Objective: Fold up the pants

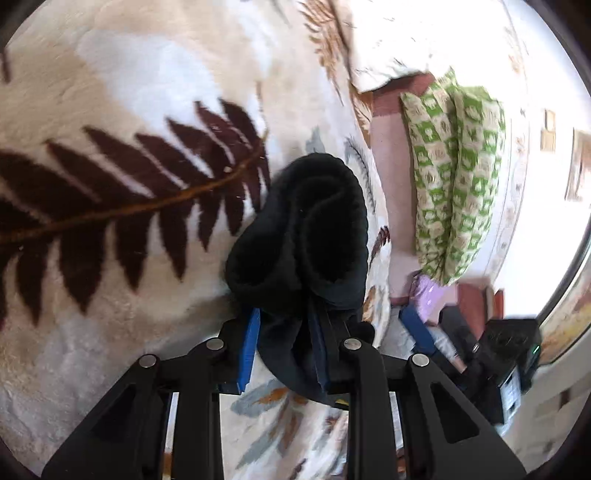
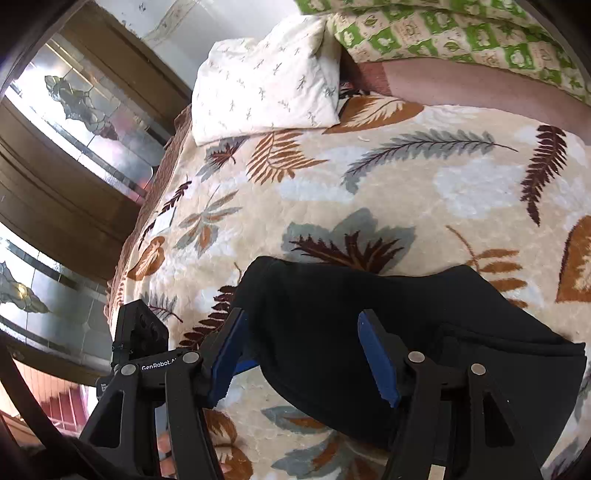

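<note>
The pants (image 2: 369,332) are black and lie on the bed (image 2: 369,184), near its close edge, on a cream blanket (image 1: 110,258) printed with brown, grey and rust leaves. In the right wrist view they form a broad, flat dark panel with a doubled edge at the right.

Left hand-held gripper (image 1: 282,354): clenched on the pants. A bunched, rolled wad of black cloth sits between its blue pads (image 1: 249,354) and bulges out beyond the fingertips, above the blanket.

Right hand-held gripper (image 2: 306,354): released. Its blue pads (image 2: 378,363) stand well apart, tilted down over the pants; the left pad sits just beside the cloth's left edge, the right pad over the cloth. No fabric is pinched between them.

A white pillow (image 2: 266,81) rests at the far left corner of the bed. A green-and-cream patterned cover (image 2: 461,33) lies along the far edge, with a pink sheet (image 2: 461,81) showing beneath it. Wooden doors with patterned glass (image 2: 74,110) stand beyond the bed's left side.
</note>
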